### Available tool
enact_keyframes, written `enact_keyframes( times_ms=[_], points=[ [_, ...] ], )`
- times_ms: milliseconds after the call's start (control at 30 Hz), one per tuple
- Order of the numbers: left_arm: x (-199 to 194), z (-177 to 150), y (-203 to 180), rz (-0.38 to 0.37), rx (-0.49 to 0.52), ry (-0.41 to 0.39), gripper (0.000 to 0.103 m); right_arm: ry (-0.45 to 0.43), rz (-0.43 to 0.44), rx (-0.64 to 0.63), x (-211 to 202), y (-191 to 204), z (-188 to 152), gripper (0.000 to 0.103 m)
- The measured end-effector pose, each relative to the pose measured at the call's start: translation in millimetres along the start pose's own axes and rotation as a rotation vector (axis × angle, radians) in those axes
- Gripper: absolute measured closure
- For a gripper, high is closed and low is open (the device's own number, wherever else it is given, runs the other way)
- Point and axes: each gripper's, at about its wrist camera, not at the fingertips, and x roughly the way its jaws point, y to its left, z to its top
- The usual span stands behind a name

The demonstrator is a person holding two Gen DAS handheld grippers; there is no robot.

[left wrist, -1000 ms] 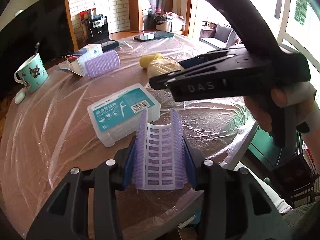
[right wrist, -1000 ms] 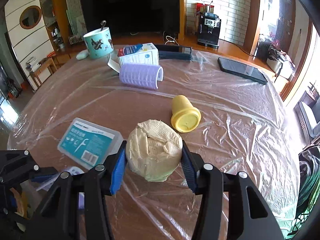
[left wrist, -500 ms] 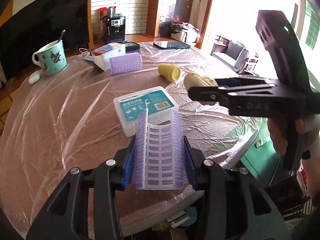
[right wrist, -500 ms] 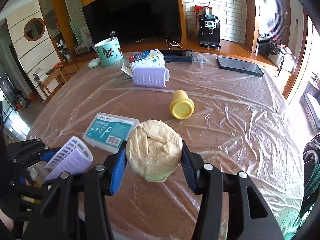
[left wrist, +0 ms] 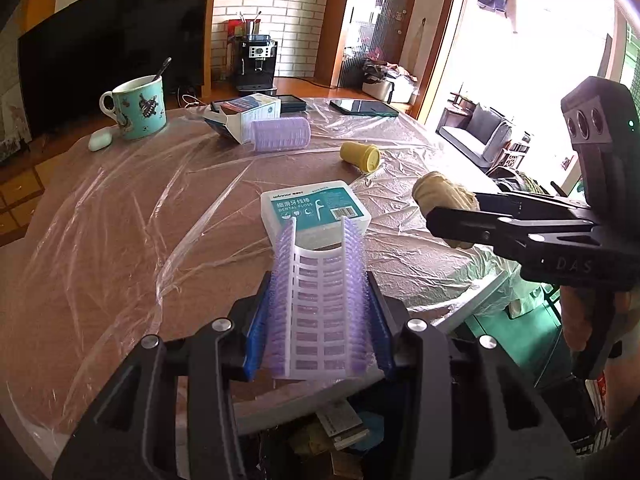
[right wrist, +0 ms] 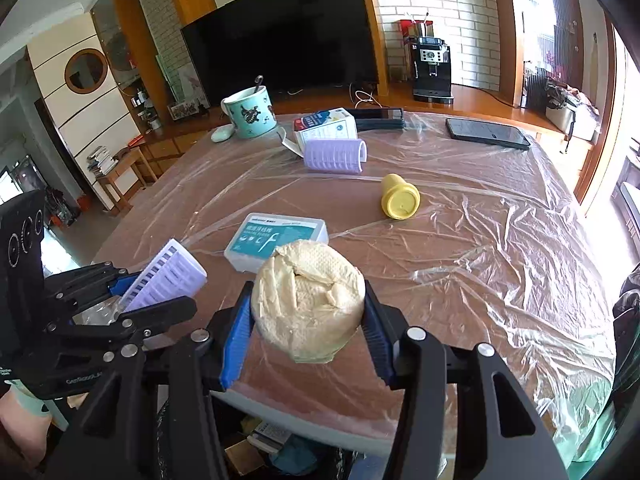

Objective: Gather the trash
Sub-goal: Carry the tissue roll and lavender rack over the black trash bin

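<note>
The left gripper clamps a purple hair roller; the right gripper clamps a paper wad. Both hang over the table's near edge, possibly above a bin.

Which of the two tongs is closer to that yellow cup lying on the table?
Right. The right tongs, gripping a tissue wad, sit more directly in line with the yellow cup. The left tongs, holding a purple hair roller, hang back behind the dental floss box.

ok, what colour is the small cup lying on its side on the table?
Yellow; the cup shows best in the right wrist view.
</note>
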Motion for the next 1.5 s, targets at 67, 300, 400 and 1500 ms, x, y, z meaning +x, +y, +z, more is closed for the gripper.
enact_keyframes(
  times_ms=[67, 300, 400, 1500],
  points=[
    [-3.3, -1.7, -0.2, 0.006, -0.004, 0.0, 0.059, -0.002, 0.002, -0.002, -4.2, 2.4, -3.4, 0.053],
    [-14.6, -9.1, -4.3, 0.039, 0.007, -0.003, 0.059, -0.019, 0.018, -0.014, -22.1, 8.5, -14.7, 0.053],
    [-19.9, -12.1, -4.7, 0.036, 0.0, -0.005, 0.059, -0.018, 0.029, -0.027, -25.8, 12.6, -17.6, 0.053],
    [-37.6, -78.1, -31.7, -0.017, 0.086, 0.117, 0.059, 0.132, 0.117, -0.119, -29.8, 44.0, -90.9, 0.053]
  ],
)
